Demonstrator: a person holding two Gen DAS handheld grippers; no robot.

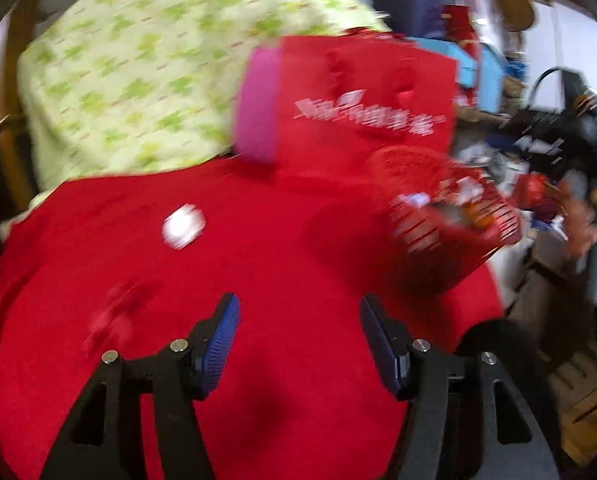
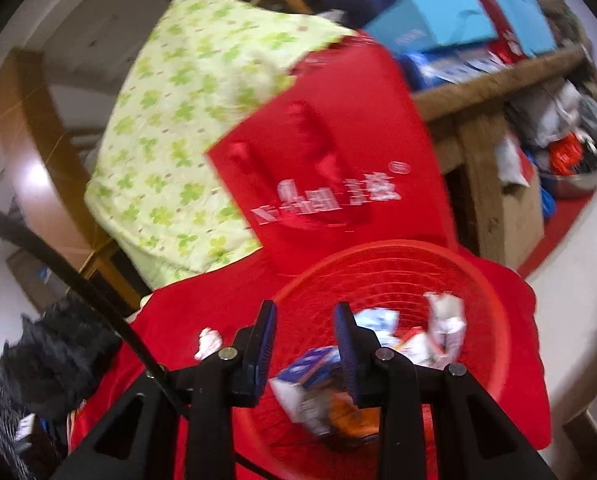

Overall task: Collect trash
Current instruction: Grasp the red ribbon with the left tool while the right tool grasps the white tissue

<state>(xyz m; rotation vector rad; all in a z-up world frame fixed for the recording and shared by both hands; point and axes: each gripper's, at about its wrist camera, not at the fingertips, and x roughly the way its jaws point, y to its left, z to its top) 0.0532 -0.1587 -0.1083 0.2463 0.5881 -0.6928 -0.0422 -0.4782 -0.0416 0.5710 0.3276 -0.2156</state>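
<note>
A crumpled white paper wad (image 1: 184,226) lies on the red cloth (image 1: 258,420), ahead and left of my left gripper (image 1: 298,320). That gripper is open with nothing between its blue pads. A red mesh basket (image 2: 486,320) holds several wrappers and small cartons (image 2: 310,376). My right gripper (image 2: 304,320) is shut on the basket's near rim. The same paper wad (image 2: 208,342) sits just left of the basket. In the left wrist view the basket (image 1: 450,216) hangs tilted at the right, next to a person's hand (image 1: 582,224).
A red bag with white lettering (image 1: 362,112) stands behind the cloth beside a pink roll (image 1: 258,108). A green clover quilt (image 2: 186,128) is piled at the back left. A cluttered wooden table (image 2: 478,80) with blue boxes (image 2: 430,20) is at the right.
</note>
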